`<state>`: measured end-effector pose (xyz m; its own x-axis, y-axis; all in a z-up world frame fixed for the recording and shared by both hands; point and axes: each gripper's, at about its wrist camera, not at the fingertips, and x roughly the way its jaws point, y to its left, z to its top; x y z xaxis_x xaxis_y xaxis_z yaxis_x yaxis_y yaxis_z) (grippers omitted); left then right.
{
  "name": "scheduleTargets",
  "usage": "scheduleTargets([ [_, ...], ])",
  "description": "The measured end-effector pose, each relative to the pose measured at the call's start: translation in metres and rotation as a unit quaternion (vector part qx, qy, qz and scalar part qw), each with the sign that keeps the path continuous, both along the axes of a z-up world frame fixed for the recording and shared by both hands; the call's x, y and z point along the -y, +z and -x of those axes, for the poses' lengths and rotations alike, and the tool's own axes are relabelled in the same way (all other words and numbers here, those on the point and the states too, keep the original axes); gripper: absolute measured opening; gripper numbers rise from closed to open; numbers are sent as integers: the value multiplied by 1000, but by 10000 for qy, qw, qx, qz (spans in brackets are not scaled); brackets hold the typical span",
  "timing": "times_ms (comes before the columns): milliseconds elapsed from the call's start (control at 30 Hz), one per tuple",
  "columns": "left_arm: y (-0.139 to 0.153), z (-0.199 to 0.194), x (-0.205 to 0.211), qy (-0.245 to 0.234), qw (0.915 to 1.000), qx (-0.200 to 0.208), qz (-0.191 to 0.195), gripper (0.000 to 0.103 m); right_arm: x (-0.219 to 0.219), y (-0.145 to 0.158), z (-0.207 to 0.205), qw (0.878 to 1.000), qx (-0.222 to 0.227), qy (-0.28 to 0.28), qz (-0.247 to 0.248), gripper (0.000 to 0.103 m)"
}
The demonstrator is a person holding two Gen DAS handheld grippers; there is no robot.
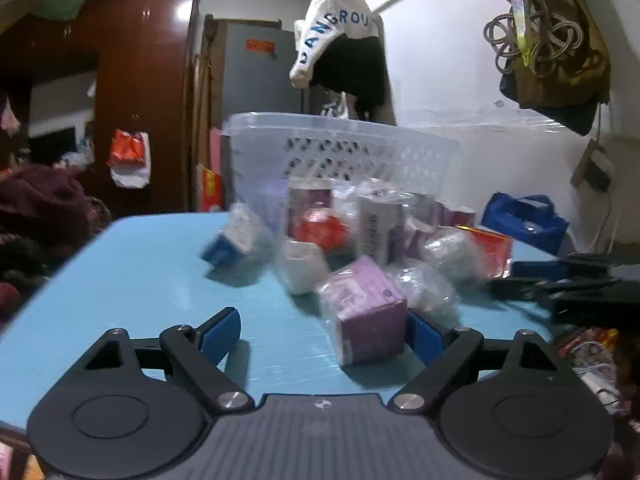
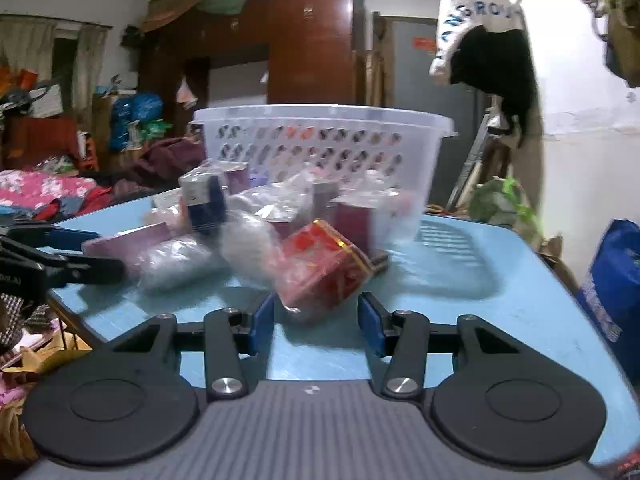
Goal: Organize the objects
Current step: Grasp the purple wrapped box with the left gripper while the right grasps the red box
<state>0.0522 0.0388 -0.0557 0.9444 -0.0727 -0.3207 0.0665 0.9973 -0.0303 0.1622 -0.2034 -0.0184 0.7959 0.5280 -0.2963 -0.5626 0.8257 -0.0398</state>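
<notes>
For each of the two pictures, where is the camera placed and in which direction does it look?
Left wrist: on the left gripper, looking along its blue-padded fingers at a purple wrapped box.
Right wrist: on the right gripper, facing a red wrapped box; the left gripper shows at its left edge.
Shared: the light blue table, the clear perforated plastic basket, the pile of wrapped packets.

The left gripper [image 1: 322,334] was held low and pointed slightly downward, its blue-padded jaws spread wide. Its right pad [image 1: 425,338] appeared to touch something while the left pad [image 1: 219,338] stood free. The right gripper [image 2: 316,320] sat low too, jaws narrower and parted, pads not visibly pressing.
</notes>
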Motion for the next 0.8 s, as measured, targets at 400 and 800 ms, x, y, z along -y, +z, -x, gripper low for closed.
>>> scheduleTargets([
  [400,-5,-10,7,-253,9996,79,-5,75,-19,-8,-3,9997,119,87,209,59],
  [800,0,4,-2,-207,9989,411,-88,47,18,-6,9,9995,126,-279,88,58],
])
